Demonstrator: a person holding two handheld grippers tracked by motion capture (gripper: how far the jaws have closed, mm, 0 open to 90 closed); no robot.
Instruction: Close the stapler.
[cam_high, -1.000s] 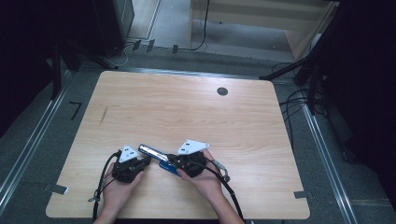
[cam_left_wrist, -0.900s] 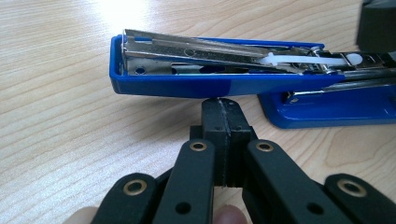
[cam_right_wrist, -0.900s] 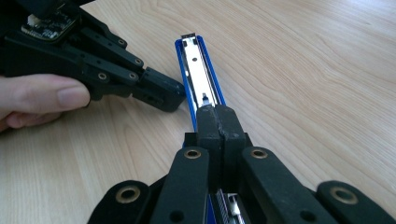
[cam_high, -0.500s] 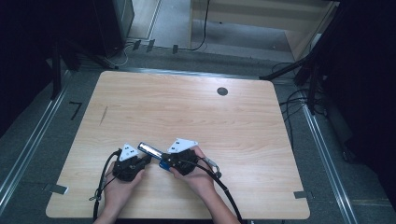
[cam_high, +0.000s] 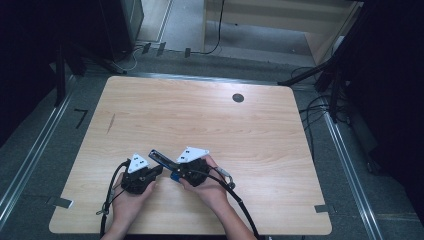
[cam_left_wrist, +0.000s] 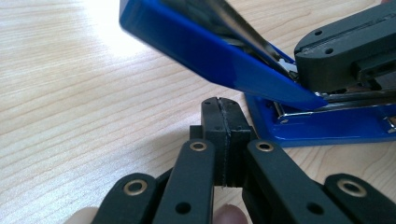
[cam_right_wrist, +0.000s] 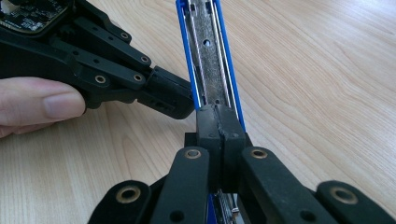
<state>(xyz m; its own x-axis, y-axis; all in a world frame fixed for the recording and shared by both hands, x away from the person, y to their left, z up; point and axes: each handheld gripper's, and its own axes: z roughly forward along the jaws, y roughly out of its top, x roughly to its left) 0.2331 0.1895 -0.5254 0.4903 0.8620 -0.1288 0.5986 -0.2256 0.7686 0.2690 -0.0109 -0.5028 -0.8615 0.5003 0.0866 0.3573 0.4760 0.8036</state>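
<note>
Right gripper view showed the right gripper (cam_right_wrist: 219, 122) with jaws clenched together, empty, their tips resting on the metal staple channel of the opened blue stapler (cam_right_wrist: 208, 56). Just beside it, the left gripper (cam_right_wrist: 175, 99), likewise clenched on nothing, pressed against the stapler's side near its hinge. The stapler lay on the table (cam_high: 260, 135) near the front edge, between both hands. Judged step: bracing the base while working the raised top arm; steady, light pressure would keep it from skidding. Farther off, a round grommet hole (cam_high: 238, 97) sat well apart; nothing obstructed the work.
</note>
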